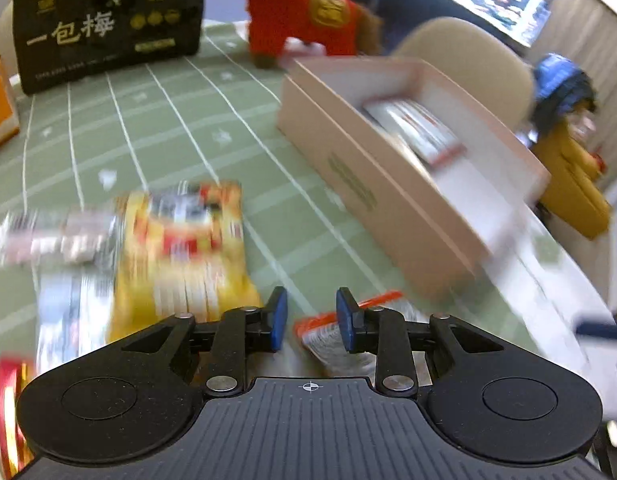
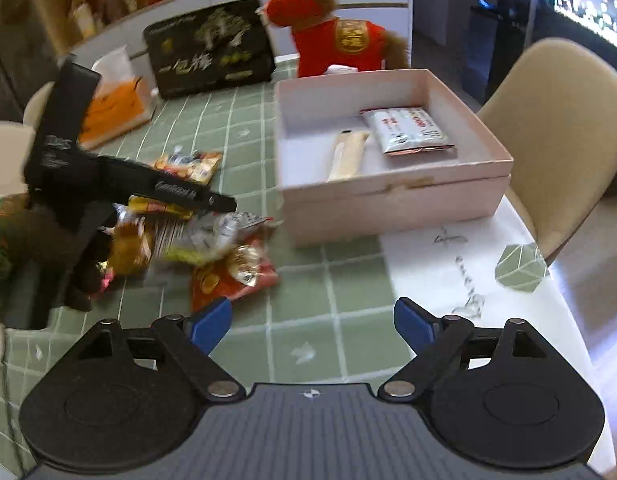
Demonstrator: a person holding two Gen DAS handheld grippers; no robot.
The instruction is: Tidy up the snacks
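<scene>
My left gripper [image 1: 312, 319] hangs low over the green checked cloth, jaws narrowly open with nothing between the blue pads. A red-edged white packet [image 1: 332, 344] lies just under its right finger [image 1: 345, 318]. A yellow packet [image 1: 180, 248] and a silver one [image 1: 56, 240] lie to its left, blurred. The pink box [image 1: 388, 208] stands to the right. My right gripper [image 2: 312, 322] is wide open and empty over bare cloth. A red packet [image 2: 232, 276] lies ahead of its left finger, at the edge of the snack pile [image 2: 180, 236]. The pink box [image 2: 388, 200] holds a white packet [image 2: 408, 130] and a beige stick [image 2: 346, 154].
A black gift box [image 2: 210, 46], a red plush horse [image 2: 332, 36] and an orange tissue box [image 2: 112, 112] stand at the table's back. A beige chair [image 2: 560, 128] is beyond the right table edge. The left tool's black housing [image 2: 108, 176] hangs over the snack pile.
</scene>
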